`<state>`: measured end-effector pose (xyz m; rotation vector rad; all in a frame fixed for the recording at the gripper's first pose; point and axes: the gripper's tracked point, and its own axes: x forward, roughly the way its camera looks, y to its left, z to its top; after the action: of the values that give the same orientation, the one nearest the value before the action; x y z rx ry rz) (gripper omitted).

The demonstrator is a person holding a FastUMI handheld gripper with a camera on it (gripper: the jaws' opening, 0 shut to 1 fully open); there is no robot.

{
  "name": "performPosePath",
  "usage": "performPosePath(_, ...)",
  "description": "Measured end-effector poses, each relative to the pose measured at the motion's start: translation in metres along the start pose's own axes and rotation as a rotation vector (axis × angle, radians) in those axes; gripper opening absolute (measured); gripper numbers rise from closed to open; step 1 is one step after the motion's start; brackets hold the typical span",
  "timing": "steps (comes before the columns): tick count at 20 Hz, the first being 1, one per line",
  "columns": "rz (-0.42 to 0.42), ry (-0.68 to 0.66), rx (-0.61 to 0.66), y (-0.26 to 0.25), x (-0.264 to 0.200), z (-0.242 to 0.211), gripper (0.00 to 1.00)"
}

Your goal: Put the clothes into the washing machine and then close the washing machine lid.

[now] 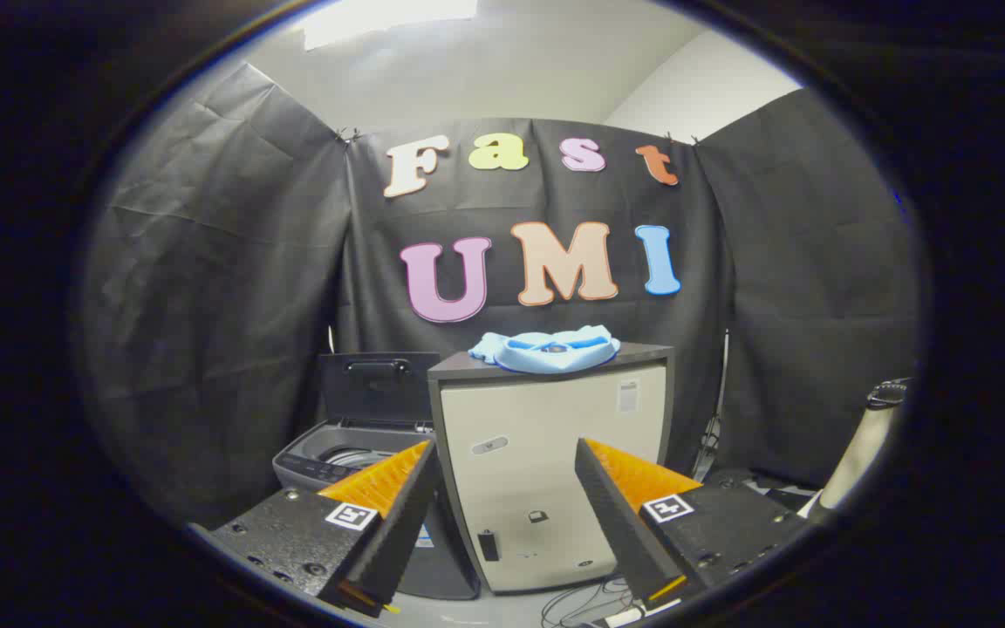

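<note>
A light blue garment [546,349] lies crumpled on top of a cream cabinet [555,471] with a dark top, well beyond my fingers. To the cabinet's left stands a small grey top-loading washing machine [341,462] with its dark lid [376,384] raised upright, the drum opening showing below it. My gripper [507,488] is open, its fingers spread wide with nothing between them, and the cabinet's front shows through the gap. The left finger partly hides the washer's front.
Black cloth walls close in the booth on three sides. Cables [581,602] lie on the floor at the cabinet's foot. At the right a person's arm with a wristwatch [873,427] shows beside dark equipment on the floor.
</note>
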<state>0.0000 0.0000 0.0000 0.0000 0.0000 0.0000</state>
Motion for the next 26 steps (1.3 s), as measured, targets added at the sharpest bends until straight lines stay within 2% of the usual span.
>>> performPosePath(14,-0.037,0.031,0.007,-0.008,0.018,-0.002,0.95)
performPosePath(18,-0.054,0.013,0.011,-0.008,0.035,0.02,0.95)
performPosePath(22,-0.116,-0.017,-0.02,-0.018,0.062,0.052,0.96)
performPosePath(26,-0.118,-0.008,-0.008,-0.017,0.1,0.079,0.96)
